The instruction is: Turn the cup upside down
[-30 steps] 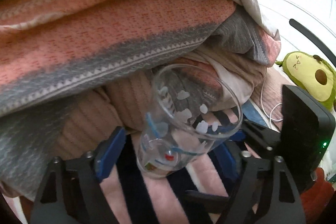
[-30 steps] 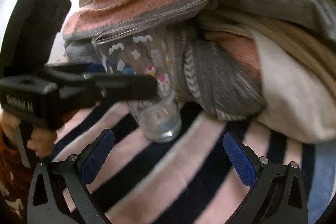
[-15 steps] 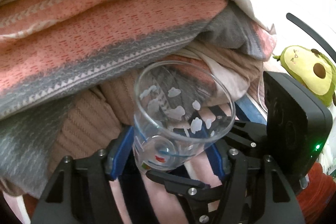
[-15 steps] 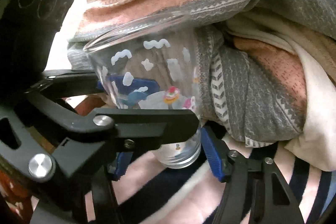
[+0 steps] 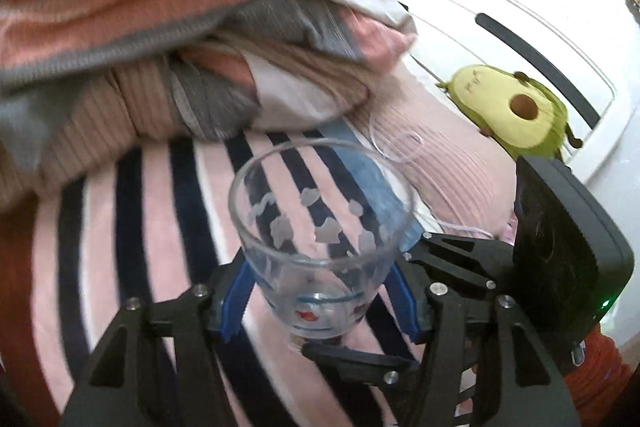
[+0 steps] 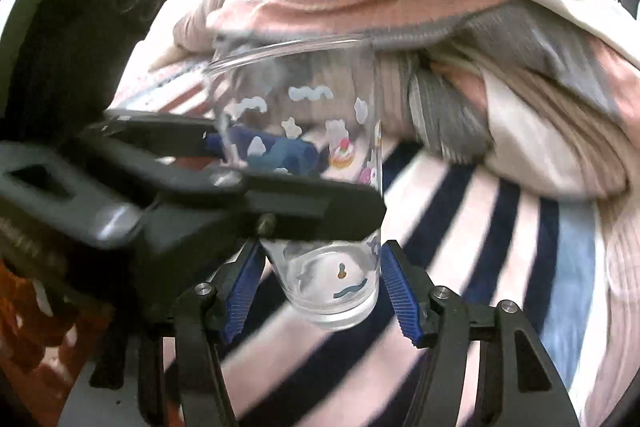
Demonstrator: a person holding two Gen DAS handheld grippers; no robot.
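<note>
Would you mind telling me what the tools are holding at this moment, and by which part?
Both hold the clear printed glass cup: the left tool pinches its lower body, and the right tool pinches its base. The mouth is still up.

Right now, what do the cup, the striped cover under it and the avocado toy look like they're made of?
The cup looks like clear glass, or possibly hard plastic: see-through walls, glossy rim, thick base, printed clouds. The striped cover looks like soft matte fleece or plush fabric, pink with navy stripes. The avocado toy seems to be stuffed plush, with a fuzzy surface and rounded, padded shape.
</note>
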